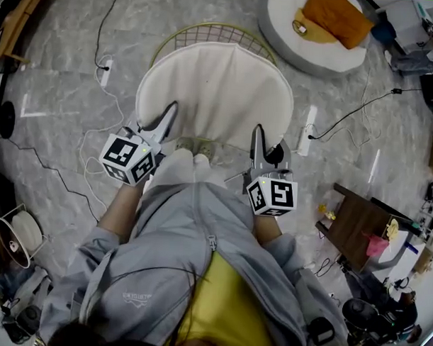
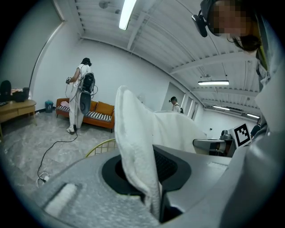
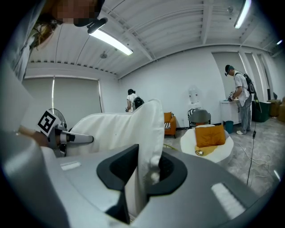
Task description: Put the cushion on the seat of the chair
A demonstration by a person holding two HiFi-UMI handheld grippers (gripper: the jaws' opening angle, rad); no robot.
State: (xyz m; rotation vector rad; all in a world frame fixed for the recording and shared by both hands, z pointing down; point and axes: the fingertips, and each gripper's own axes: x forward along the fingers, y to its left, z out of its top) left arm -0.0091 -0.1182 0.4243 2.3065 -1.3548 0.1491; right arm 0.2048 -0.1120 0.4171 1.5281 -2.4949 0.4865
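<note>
Nearest, the left hand-held gripper (image 1: 167,117) and the right hand-held gripper (image 1: 258,133) reach forward side by side from the person's grey sleeves, each tipped a little downward. Both are pinching the cushion (image 1: 218,91): in the left gripper view the jaws of the left hand-held gripper (image 2: 153,193) press on a fold of its white rim (image 2: 133,133), and in the right gripper view the right hand-held gripper (image 3: 137,187) clamps the opposite corner (image 3: 149,133) the same way. The cushion is a pale, rounded pad spread between the two grips and hanging over the chair (image 1: 214,34), whose gold wire back shows just past its far edge; whether its underside already touches the seat cannot be told. It looks light and soft, with a fleecy cover. It bunches where the jaws bite and sags between them, so it will likely flop and fold rather than hold a shape. The near rim, one grip at each corner, seems the right hold, since it keeps the pad stretched flat while it is laid down. Beyond the chair, cables (image 1: 101,30) trail across the grey floor (image 1: 56,92), and a white pouf (image 1: 288,47) with an orange pillow (image 1: 337,20) sits farthest off.
</note>
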